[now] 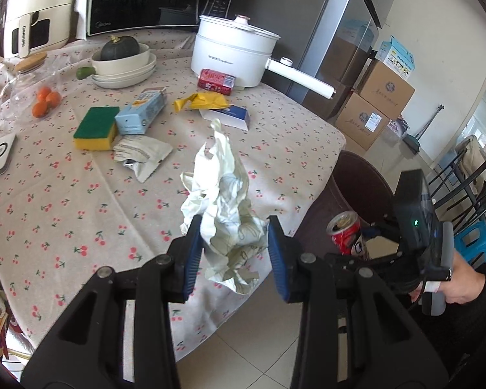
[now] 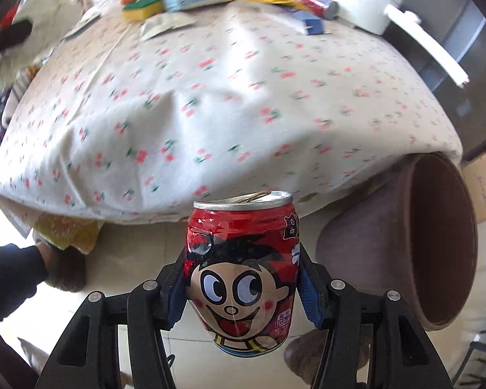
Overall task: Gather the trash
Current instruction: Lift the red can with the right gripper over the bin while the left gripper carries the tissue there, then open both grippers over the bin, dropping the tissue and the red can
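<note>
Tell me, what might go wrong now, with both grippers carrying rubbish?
The crumpled paper hangs loose beyond the left gripper, so it might slip before reaching the brown bin. The red can in the right gripper is open on top; tipped, any dregs could spill on the floor.

The tablecloth [image 2: 210, 97] is motion-blurred in the right wrist view, and the brown bin's [image 1: 356, 181] base hides behind the table.

left hand-held gripper [image 1: 233, 253]: clamped on crumpled paper [image 1: 223, 214] | over tabletop [image 1: 64, 214] edge | red can [image 1: 346, 231] beside brown bin [image 1: 363, 188]
</note>
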The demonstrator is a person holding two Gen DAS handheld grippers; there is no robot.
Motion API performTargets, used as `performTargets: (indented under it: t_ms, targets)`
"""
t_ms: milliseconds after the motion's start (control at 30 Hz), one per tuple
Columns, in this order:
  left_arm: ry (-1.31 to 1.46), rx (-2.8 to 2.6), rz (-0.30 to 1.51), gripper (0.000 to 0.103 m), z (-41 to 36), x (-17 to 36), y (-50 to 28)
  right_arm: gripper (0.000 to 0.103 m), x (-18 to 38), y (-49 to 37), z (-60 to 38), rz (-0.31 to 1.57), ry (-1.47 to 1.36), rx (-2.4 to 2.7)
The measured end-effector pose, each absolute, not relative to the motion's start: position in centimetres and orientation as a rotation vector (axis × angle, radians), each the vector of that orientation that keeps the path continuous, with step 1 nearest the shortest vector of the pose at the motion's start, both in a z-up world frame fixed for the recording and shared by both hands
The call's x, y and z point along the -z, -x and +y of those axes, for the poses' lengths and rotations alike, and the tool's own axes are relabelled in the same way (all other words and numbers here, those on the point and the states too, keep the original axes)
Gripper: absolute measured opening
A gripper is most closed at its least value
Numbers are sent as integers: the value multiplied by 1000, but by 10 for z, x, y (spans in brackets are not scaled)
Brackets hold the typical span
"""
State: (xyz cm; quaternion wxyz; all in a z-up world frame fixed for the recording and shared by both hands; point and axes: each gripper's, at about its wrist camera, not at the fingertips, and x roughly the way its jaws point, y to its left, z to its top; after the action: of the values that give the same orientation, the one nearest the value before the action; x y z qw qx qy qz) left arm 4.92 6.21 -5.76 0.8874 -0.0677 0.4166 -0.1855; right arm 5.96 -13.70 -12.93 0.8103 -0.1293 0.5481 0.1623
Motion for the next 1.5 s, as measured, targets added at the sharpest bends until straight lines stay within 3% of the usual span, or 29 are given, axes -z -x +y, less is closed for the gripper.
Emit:
performTargets:
  t_ms: [400, 933, 967, 1033, 1100, 1300, 1500]
  targets:
    - [112, 523, 883, 41, -49, 71, -92, 59, 96, -130, -265, 1110, -12, -186]
    - [72, 760, 939, 45, -200, 119, -134, 59, 133, -144, -394, 1143, -214, 30]
    - [76, 760, 941, 49, -204, 122, -135, 59, 135, -143, -399, 1148, -221, 39]
    - [87, 744, 949, 66, -210, 126, -140, 59, 139, -143, -410, 1156, -239, 52]
    - [106, 714, 951, 93, -212, 128, -141, 59, 141, -142, -418, 1160, -257, 59]
    - [59, 650, 962, 101, -206, 121, -143, 59, 144, -142, -424, 1167, -266, 58]
    - [66, 583, 964, 102, -171, 107, -145, 61, 137, -149, -418, 1174, -289, 74]
